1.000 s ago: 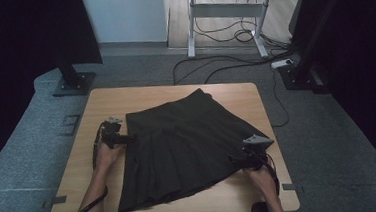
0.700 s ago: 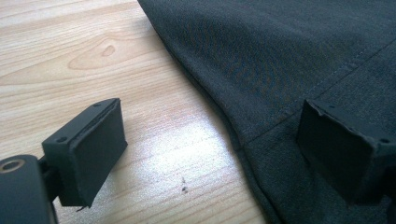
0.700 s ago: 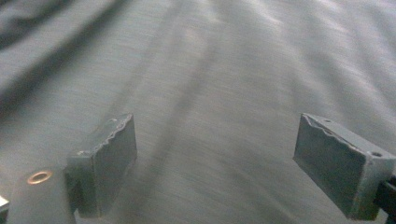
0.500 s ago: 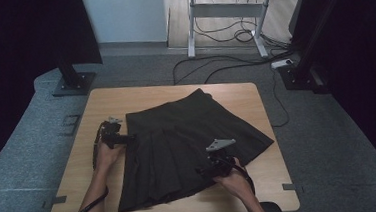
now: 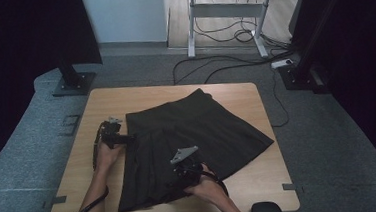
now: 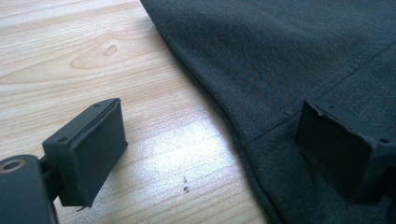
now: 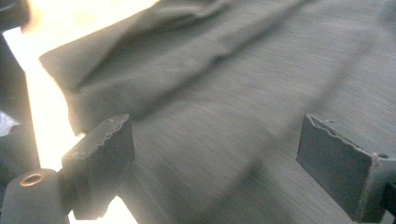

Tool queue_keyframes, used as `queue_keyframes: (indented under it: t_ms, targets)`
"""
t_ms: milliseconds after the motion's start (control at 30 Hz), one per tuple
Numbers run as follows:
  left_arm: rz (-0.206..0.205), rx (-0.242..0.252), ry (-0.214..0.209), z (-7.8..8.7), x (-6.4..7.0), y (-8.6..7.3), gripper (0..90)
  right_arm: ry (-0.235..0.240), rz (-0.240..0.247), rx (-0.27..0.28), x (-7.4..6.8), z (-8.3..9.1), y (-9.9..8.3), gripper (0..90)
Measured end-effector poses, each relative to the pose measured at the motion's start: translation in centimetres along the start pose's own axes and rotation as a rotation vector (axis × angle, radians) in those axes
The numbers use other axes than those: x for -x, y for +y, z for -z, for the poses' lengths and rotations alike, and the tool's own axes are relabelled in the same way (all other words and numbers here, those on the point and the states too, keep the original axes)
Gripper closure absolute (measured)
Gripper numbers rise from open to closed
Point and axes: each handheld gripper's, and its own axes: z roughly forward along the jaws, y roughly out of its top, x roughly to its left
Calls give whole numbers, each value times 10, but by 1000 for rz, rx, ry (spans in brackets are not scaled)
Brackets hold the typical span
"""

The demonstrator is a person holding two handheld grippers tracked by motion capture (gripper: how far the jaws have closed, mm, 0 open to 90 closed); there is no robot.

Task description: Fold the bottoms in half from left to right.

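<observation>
The wooden counter (image 5: pixel 80 168) carries a black skirt (image 5: pixel 212 129) spread flat, its long axis running from the near left corner toward the far right. The left claw (image 5: pixel 128 138) straddles the skirt's left edge, jaws spread. The right claw (image 5: pixel 173 179), also spread, hovers over the near hem, nothing obstructing.

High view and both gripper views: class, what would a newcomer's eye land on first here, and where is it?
First, the black skirt spread flat across the middle of the wooden table. Next, the two hand-held tongs: the left tongs stand open astride the skirt's left edge, one jaw over bare wood and one over cloth, while the right tongs hover open above the fabric towards the near side.
</observation>
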Motion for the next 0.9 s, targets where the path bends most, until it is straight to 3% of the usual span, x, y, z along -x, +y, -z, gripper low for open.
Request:
queue_keyframes:
  t_ms: [333,367,533,733,900]
  targets:
    - [3,0,2,0,0,0,83,69,89,-29,-31,-26,14,94]
    - [3,-1,3,0,0,0,82,91,117,-47,-41,-34,16,89]
    - [5,0,5,0,0,0,82,120,169,-71,-58,-50,19,81]
    - [8,1,7,0,1,0,84,131,224,-122,-72,-69,18,53]
    - [10,1,10,0,1,0,84,105,260,-152,-78,-84,19,0]
